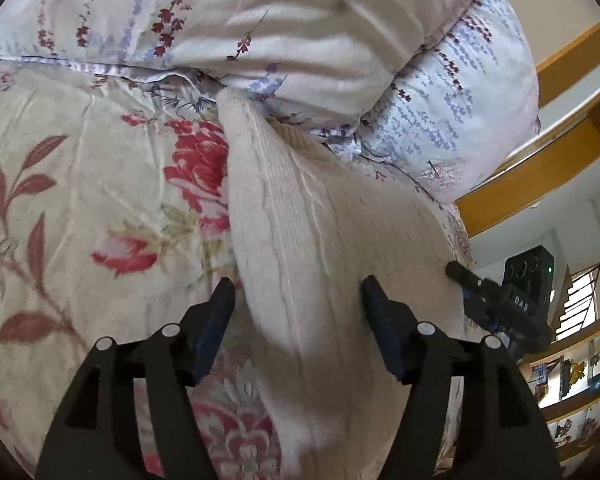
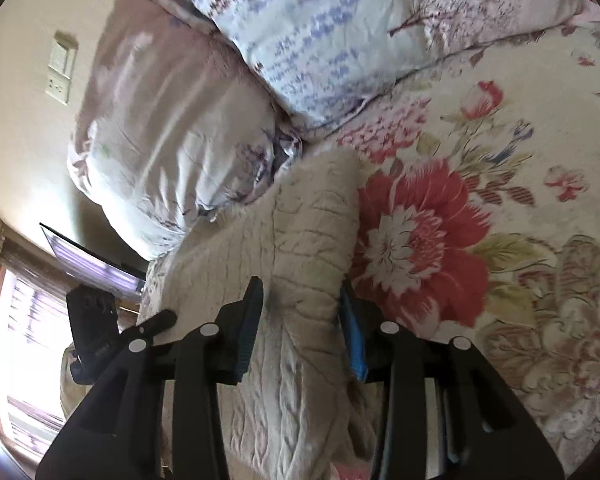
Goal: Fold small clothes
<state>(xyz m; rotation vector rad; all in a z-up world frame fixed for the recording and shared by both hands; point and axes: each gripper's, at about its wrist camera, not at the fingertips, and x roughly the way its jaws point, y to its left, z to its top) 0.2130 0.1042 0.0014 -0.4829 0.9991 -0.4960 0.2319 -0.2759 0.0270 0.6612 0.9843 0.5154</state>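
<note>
The sweater (image 1: 300, 240) lies on the bedspread (image 1: 80, 200), its far end apparently touching the pillows (image 1: 300, 32) behind.

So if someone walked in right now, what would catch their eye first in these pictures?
Probably the cream knit garment, stretched along the bed between both tools. Next, the big red flower print on the bedsheet right beside it. Then the pale pillows heaped at the garment's far end.

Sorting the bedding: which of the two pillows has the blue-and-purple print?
The lower pillow, lying on the floral bedspread; the upper pillow stacked on it is pale pinkish-white.
</note>
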